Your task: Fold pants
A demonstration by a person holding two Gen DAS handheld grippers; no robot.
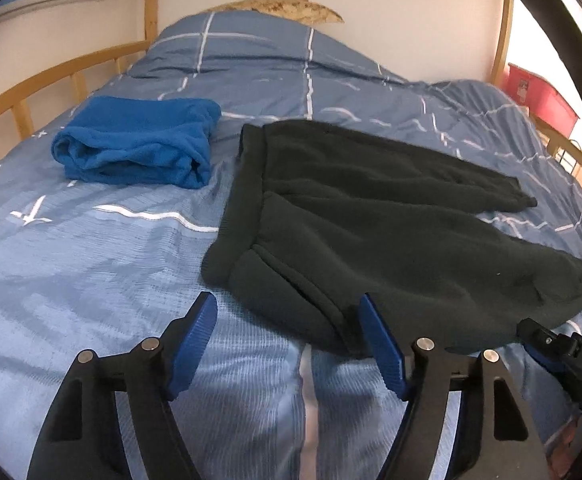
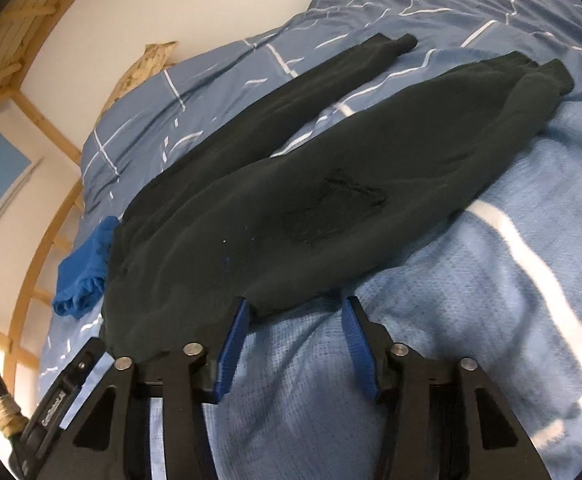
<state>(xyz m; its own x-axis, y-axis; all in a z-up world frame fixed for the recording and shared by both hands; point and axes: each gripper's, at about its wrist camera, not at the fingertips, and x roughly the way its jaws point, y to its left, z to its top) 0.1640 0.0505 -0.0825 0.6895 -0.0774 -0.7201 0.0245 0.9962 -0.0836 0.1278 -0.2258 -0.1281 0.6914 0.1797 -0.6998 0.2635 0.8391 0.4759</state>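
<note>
On the bed (image 1: 91, 248), over a blue quilt with white lines, the dark pants (image 1: 371, 220) lie spread flat, waistband toward the left and the two legs running off to the right, slightly apart. Just beside the waistband rests a folded blue fleece garment (image 1: 139, 144), close to it but not touching. The left hand-held gripper (image 1: 287, 308) hovers at the near edge of the pants with its blue-padded jaws wide apart, nothing between them. The right hand-held gripper (image 2: 295, 310) is likewise spread open, its left pad at the hem of the near leg. The letters "DAS" can be read on the black body of the right one where it enters the left wrist view. A red bin (image 1: 539, 96) stands beyond the bed's wooden frame; its contents cannot be seen.
</note>
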